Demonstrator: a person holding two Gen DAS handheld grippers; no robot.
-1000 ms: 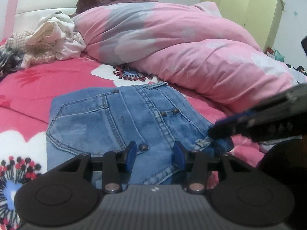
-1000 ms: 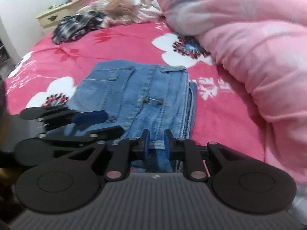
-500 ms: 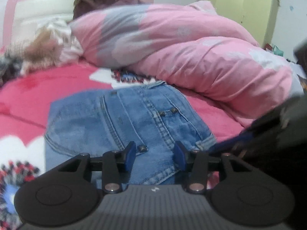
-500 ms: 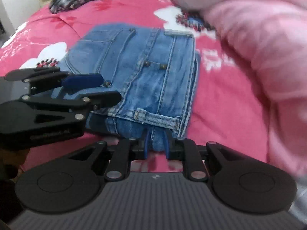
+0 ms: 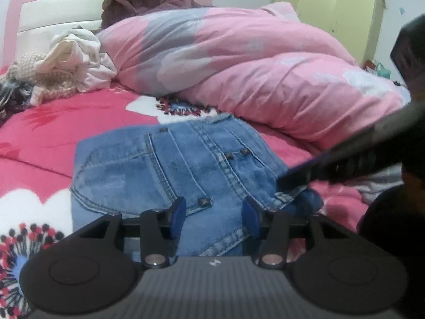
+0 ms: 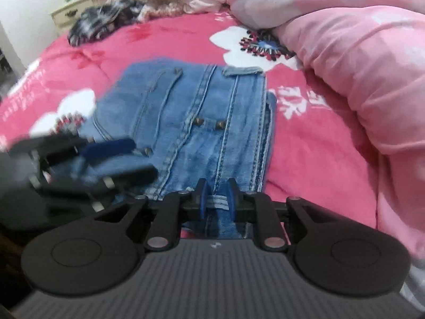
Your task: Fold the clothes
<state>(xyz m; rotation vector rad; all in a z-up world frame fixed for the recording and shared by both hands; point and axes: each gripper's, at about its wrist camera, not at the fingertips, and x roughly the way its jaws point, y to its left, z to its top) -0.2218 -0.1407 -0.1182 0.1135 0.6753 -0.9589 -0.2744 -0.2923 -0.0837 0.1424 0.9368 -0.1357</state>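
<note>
We see the folded jeans (image 5: pixel 170 170) lying on the red floral bed (image 5: pixel 66 133), beside the pink duvet (image 5: pixel 239 66). Our left hand-held gripper (image 5: pixel 214 216) hovers with fingers spread, grasping nothing; our right hand-held gripper (image 6: pixel 217 200) pinches the jeans' near edge between narrowed fingers.

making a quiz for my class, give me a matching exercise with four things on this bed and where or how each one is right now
1. folded blue denim jeans
2. puffy pink duvet
3. left tool
4. right tool

a. shut on the denim's near edge
b. bunched beside the jeans
c. open over the denim
d. flat on the red floral bedspread

Pairs: 1-d, 2-b, 3-c, 4-a
</note>
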